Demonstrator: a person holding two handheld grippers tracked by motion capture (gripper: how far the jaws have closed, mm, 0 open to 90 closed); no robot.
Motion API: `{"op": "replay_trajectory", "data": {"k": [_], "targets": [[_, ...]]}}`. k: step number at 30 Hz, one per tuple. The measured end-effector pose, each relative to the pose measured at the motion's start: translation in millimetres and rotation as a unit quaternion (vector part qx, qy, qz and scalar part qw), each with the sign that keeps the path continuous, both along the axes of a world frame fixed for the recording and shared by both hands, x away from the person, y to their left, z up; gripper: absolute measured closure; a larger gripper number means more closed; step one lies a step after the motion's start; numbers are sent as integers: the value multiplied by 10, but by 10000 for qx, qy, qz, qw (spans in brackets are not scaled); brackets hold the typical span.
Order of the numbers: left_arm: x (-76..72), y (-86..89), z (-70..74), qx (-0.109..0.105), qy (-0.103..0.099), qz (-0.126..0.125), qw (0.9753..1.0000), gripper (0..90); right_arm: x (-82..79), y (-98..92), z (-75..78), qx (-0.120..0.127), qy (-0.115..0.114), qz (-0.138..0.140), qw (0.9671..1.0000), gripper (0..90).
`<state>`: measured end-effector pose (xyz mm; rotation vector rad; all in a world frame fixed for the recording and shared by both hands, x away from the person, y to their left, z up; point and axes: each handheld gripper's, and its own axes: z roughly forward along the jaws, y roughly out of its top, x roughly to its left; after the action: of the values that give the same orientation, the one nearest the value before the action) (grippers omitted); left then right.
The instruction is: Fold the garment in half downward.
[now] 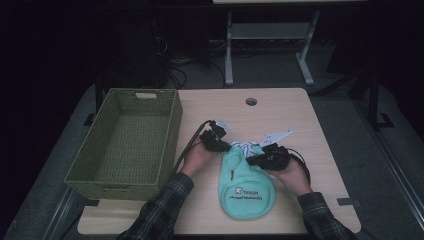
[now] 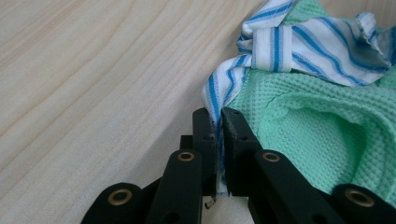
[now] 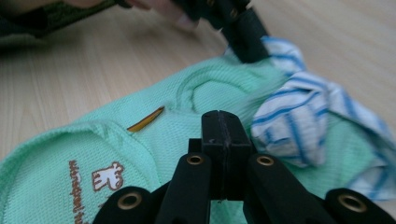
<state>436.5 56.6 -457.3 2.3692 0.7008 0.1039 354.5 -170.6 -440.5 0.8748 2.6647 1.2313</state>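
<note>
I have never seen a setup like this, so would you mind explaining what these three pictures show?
A person sits at a wooden table and holds a hand-operated two-jaw gripper in each hand. The high view looks down from above; the other two pictures come from cameras riding on each gripper. On the table lie a woven green basket and a mint green garment with blue-striped white fabric at its top. The left gripper is pinching the striped fabric's edge. The right gripper has its jaws pressed together over the garment; whether cloth is caught between them is not clear.
</note>
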Motion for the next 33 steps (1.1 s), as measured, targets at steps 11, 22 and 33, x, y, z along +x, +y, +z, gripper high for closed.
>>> {"op": "replay_trajectory", "data": {"k": [11, 22, 33], "targets": [[-15, 61, 150, -477, -59, 64, 9988, 850, -20, 147, -239, -403, 233, 153, 9988, 898], [-177, 181, 490, -805, -327, -45, 9962, 853, 37, 186, -240, -716, -97, -1, 9974, 899], [-364, 233, 678, -1033, -416, -283, 9934, 853, 184, 131, -236, -760, -137, -136, 9969, 897]]}}
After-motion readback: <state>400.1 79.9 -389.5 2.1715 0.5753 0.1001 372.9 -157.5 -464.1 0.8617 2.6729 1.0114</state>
